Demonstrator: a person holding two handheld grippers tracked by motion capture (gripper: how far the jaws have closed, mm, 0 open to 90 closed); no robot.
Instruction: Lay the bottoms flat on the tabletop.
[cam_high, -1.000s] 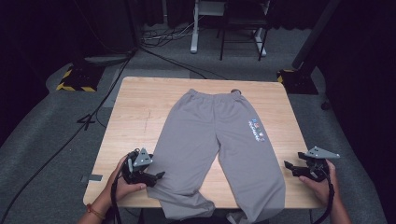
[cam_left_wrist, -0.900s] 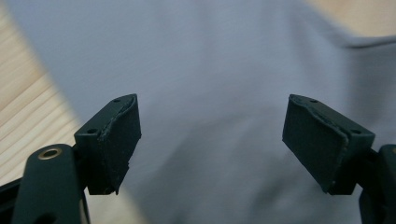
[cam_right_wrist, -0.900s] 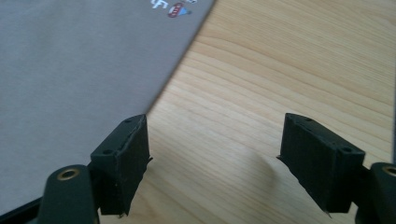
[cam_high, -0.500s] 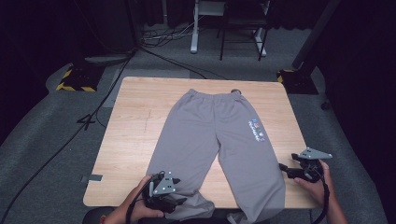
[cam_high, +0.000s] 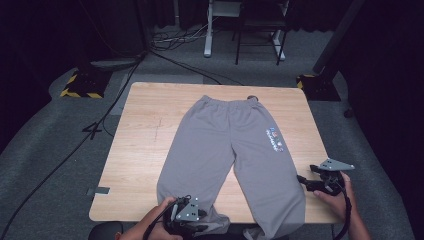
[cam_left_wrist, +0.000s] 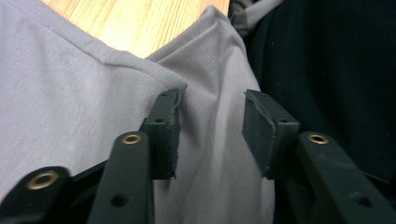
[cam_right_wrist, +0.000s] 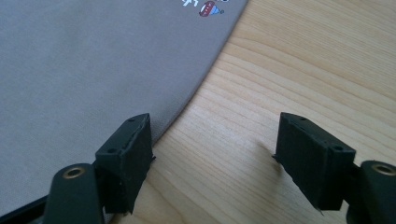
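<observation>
Grey sweatpants (cam_high: 235, 150) lie flat on the wooden table (cam_high: 145, 140), waistband at the far side, a small colourful print (cam_high: 275, 139) on the right leg. My left gripper (cam_high: 200, 222) is at the left leg's hem by the table's front edge. Its jaws have just been closing. In the left gripper view the hem fabric (cam_left_wrist: 210, 154) bulges between the pads of the left gripper (cam_left_wrist: 212, 100), with a gap still showing. My right gripper (cam_high: 305, 181) stands open at the right leg's outer edge. The right gripper (cam_right_wrist: 215, 121) has one pad over the fabric (cam_right_wrist: 93, 60) and one over bare wood.
The leg ends hang over the table's front edge (cam_high: 125, 217). A small dark object (cam_high: 251, 98) lies by the waistband. Bare wood (cam_high: 140, 165) lies left of the pants. Cables (cam_high: 100, 125), striped floor bases (cam_high: 80, 86) and furniture legs (cam_high: 240, 35) stand beyond the table.
My left gripper has moved right from the table's left side to the left leg's hem at the front edge, and its jaws have narrowed. The right gripper has barely shifted.
</observation>
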